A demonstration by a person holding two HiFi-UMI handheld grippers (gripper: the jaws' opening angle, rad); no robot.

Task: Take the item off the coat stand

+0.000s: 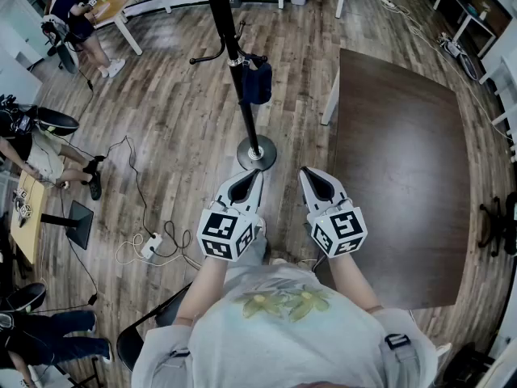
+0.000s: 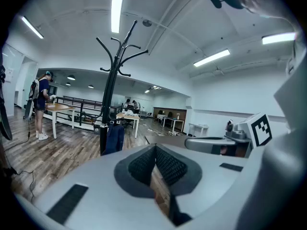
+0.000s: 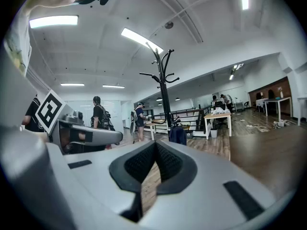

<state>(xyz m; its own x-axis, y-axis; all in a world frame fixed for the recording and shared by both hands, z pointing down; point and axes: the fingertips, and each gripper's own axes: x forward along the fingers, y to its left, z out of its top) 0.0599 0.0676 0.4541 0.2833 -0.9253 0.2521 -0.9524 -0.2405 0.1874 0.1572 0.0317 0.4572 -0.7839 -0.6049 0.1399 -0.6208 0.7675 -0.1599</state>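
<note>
Nothing is done yet: the dark blue item (image 1: 257, 82) hangs on a low hook of the coat stand (image 1: 246, 120), while the left gripper (image 1: 255, 175) and right gripper (image 1: 306, 172) hover short of it, jaws together and empty

The wooden floor (image 1: 178, 111) bears the coat stand (image 1: 248, 120) and a brown table (image 1: 404, 176).

I count one coat stand (image 1: 245, 103) and one dark blue item (image 1: 257, 83) hung on it. Grippers, two: left gripper (image 1: 257, 173), right gripper (image 1: 305, 171). One dark brown table (image 1: 404, 160). One power strip (image 1: 151, 245). Three others present: upper bystander (image 1: 74, 21), middle bystander (image 1: 32, 156), lower bystander (image 1: 44, 330).
</note>
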